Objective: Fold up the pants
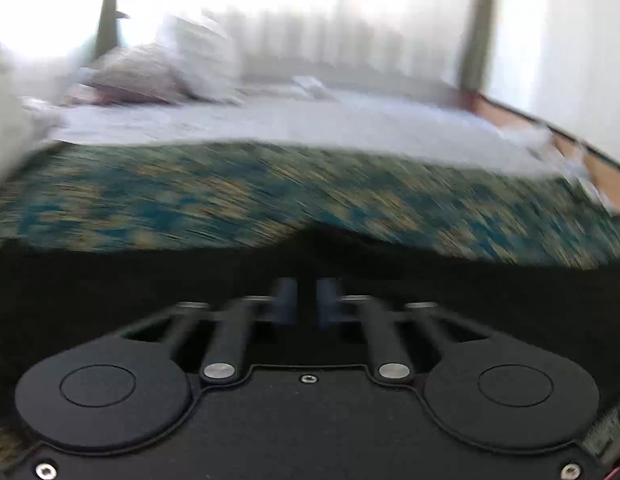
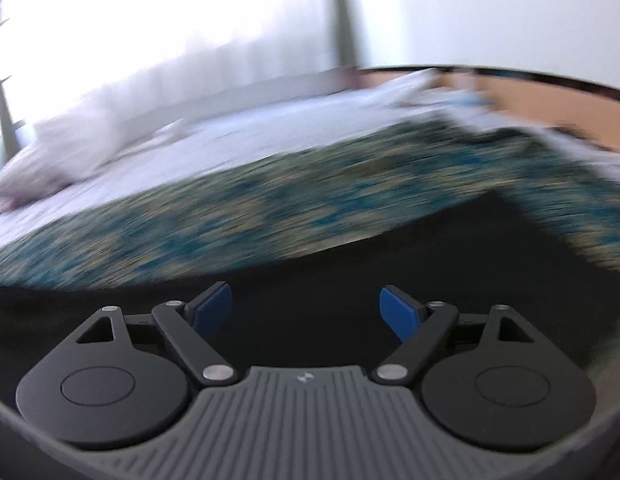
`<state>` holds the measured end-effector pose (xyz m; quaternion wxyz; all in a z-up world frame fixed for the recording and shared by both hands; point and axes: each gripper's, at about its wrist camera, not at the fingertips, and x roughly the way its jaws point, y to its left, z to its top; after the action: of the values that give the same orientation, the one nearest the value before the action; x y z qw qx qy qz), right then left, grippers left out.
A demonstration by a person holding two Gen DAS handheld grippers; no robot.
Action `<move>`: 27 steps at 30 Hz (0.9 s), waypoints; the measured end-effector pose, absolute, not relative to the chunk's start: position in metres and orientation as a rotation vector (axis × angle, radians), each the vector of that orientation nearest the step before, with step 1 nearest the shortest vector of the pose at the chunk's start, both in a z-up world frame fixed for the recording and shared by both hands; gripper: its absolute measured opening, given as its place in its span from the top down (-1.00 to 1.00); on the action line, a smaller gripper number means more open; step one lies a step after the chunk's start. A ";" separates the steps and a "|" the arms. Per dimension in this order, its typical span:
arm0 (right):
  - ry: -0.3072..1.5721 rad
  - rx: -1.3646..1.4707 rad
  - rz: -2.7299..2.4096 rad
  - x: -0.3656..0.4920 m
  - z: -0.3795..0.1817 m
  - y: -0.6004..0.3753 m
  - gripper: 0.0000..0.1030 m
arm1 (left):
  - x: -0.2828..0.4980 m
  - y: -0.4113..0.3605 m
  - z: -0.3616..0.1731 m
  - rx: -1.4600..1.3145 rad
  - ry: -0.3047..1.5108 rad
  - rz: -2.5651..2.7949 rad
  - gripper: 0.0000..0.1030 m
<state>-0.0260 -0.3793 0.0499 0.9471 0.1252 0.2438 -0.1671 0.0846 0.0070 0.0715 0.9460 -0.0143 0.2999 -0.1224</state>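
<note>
1. Left wrist view: the pants (image 1: 110, 280) are a plain black spread of cloth filling the near part of the frame, lying on a teal-and-gold patterned blanket (image 1: 230, 192). Their far edge rises to a small peak just beyond the fingertips. Motion blur hides any seam or fold detail.
2. Left gripper (image 1: 306, 300): its blue pads (image 1: 284, 300) stand nearly together with only a narrow dark slit between them. The black cloth sits right at and around the tips, but blur and dark-on-dark leave it unclear whether fabric is pinched.
3. Right gripper (image 2: 306, 308): its blue pads (image 2: 212, 306) are spread wide apart, holding nothing, with black pants (image 2: 430, 248) below and beyond them.
4. No containers appear in either view; the blanket lies over a pale bed sheet (image 1: 310, 120).
5. Only the left view shows pillows (image 1: 158, 72) clearly, heaped at the far left, and a small white object (image 1: 310, 84) on the sheet further back.
6. Only the right view shows the pants' far right corner, a squared dark edge against the blanket (image 2: 230, 208), plus a wooden bed frame (image 2: 530, 100) at the far right.
7. Both views share a bright curtained window (image 2: 150, 20) behind the bed.
</note>
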 end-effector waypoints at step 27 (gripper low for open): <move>0.753 0.026 -0.054 0.065 0.034 -0.296 -0.61 | 0.253 -0.040 0.005 0.011 0.676 -0.149 0.87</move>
<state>0.0647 -0.2958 0.0339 0.9295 0.0128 0.3676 -0.0261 0.2529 -0.0399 0.0053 0.9407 0.0053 0.3313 -0.0730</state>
